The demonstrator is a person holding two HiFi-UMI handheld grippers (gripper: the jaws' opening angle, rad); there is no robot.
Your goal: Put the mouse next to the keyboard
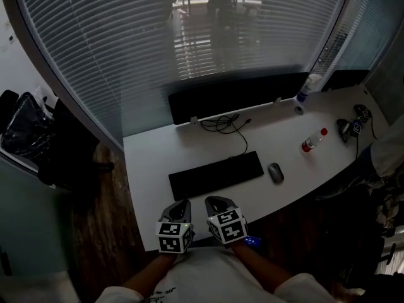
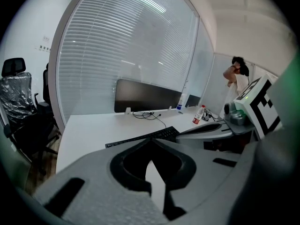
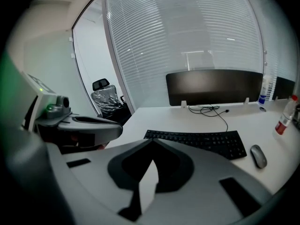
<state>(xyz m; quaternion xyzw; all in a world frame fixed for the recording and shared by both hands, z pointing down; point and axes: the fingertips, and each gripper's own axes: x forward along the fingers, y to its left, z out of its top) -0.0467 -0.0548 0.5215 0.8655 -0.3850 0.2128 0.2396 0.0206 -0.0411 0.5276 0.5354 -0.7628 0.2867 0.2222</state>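
Observation:
A black keyboard [image 1: 214, 174] lies across the middle of the white desk [image 1: 151, 150]. A small grey mouse [image 1: 275, 172] sits just right of it, a short gap apart. Both grippers hover side by side over the desk's near edge, in front of the keyboard. The left gripper [image 1: 182, 204] has its jaws together with nothing between them, as does the right gripper [image 1: 214, 202]. In the right gripper view the keyboard [image 3: 197, 142] and mouse [image 3: 258, 156] lie ahead of the shut right gripper [image 3: 152, 142]. In the left gripper view the keyboard [image 2: 145, 136] shows beyond the shut left gripper [image 2: 151, 139].
A dark monitor [image 1: 237, 95] stands at the desk's back with a coiled cable [image 1: 224, 125] before it. A red-capped bottle [image 1: 314, 140], a white bottle [image 1: 308, 87] and small gadgets [image 1: 350, 128] sit at right. A wrapped office chair [image 1: 25, 131] stands left. A person [image 2: 236, 78] stands far right.

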